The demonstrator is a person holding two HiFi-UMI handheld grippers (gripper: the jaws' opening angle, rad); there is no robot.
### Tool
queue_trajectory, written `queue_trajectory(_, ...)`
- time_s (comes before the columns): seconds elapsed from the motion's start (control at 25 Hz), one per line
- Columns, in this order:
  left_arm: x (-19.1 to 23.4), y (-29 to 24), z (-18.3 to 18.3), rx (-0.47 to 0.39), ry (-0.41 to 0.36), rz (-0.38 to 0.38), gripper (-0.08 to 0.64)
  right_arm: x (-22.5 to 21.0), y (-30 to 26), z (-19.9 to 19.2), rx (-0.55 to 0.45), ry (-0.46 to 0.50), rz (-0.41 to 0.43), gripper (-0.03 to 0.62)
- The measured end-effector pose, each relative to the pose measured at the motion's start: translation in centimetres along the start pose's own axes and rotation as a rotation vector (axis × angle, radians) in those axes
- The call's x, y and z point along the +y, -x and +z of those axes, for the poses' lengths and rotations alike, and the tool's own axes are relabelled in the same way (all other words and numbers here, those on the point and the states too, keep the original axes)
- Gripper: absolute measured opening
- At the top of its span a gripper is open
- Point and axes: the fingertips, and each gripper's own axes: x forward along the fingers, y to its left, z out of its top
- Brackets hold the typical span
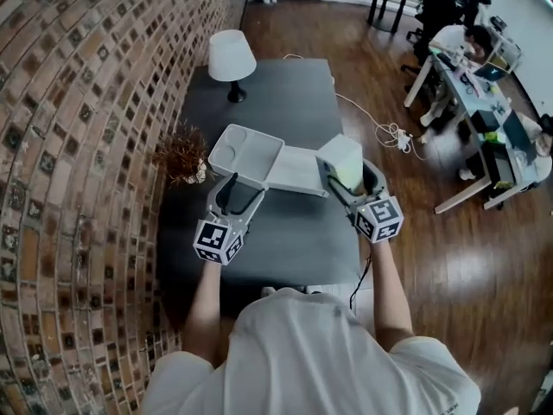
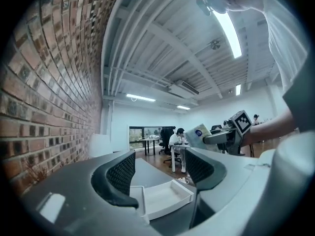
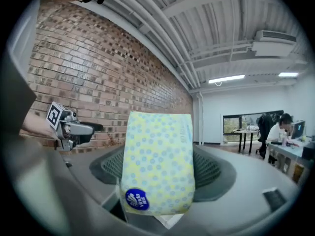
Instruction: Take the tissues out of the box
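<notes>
Left gripper (image 2: 160, 172): jaws spread wide, nothing between them, at the near side of the white box (image 2: 162, 199).
Right gripper (image 1: 354, 184): pinching the tissue pack (image 3: 157, 163), held up just beside the box's right end.
Right gripper view only: blue dots and a round blue sticker on the pack.
Head view only: a lamp (image 1: 232, 59) far behind the box.

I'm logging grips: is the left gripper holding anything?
No, the left gripper has its jaws apart with nothing between them; the white box lies beyond.
</notes>
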Motion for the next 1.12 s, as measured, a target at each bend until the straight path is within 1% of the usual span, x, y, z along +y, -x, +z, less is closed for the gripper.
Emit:
queue_trajectory(0.08,-0.3,0.3,-0.1,-0.005,-0.006,0.016,0.302,0.9,1.1,0.2,-0.026,-0.027,-0.025,0.399)
queue_trajectory(0.16,-0.4,0.6,-0.2,-0.01,0.0,0.041,0.302,1.7,2.1,0.2,-0.044,-0.026,-0.06,0.399)
queue_trajectory(0.36,-0.2,1.8,0.3,-0.063,0.05,0.119,0.302,3.2,4.5,0.4,-0.092,-0.026,-0.131,0.399)
queue_trajectory(0.44,-0.1,2.3,0.1,-0.069,0.048,0.15,0.302,3.5,5.3,0.6,-0.106,-0.011,-0.163,0.399)
queue_trajectory(0.52,-0.2,2.9,-0.2,-0.069,0.031,0.182,0.302,3.7,5.9,0.4,-0.096,0.025,-0.189,0.399)
queue_trajectory(0.6,-0.1,3.3,-0.5,-0.063,0.004,0.211,0.302,3.9,6.1,0.2,-0.087,0.056,-0.201,0.399)
queue_trajectory(0.68,0.0,3.5,-0.7,-0.051,-0.012,0.232,0.302,4.1,6.2,0.6,-0.107,0.06,-0.214,0.399)
queue_trajectory(0.84,0.0,4.2,-0.6,-0.066,-0.008,0.253,0.302,4.9,6.5,1.7,-0.157,0.051,-0.219,0.399)
queue_trajectory(0.96,-0.4,4.9,0.1,-0.079,-0.006,0.257,0.302,5.9,6.5,2.0,-0.144,0.085,-0.218,0.399)
queue_trajectory(1.12,-0.7,5.4,1.0,-0.094,0.001,0.263,0.301,6.2,6.1,1.5,-0.127,0.083,-0.211,0.399)
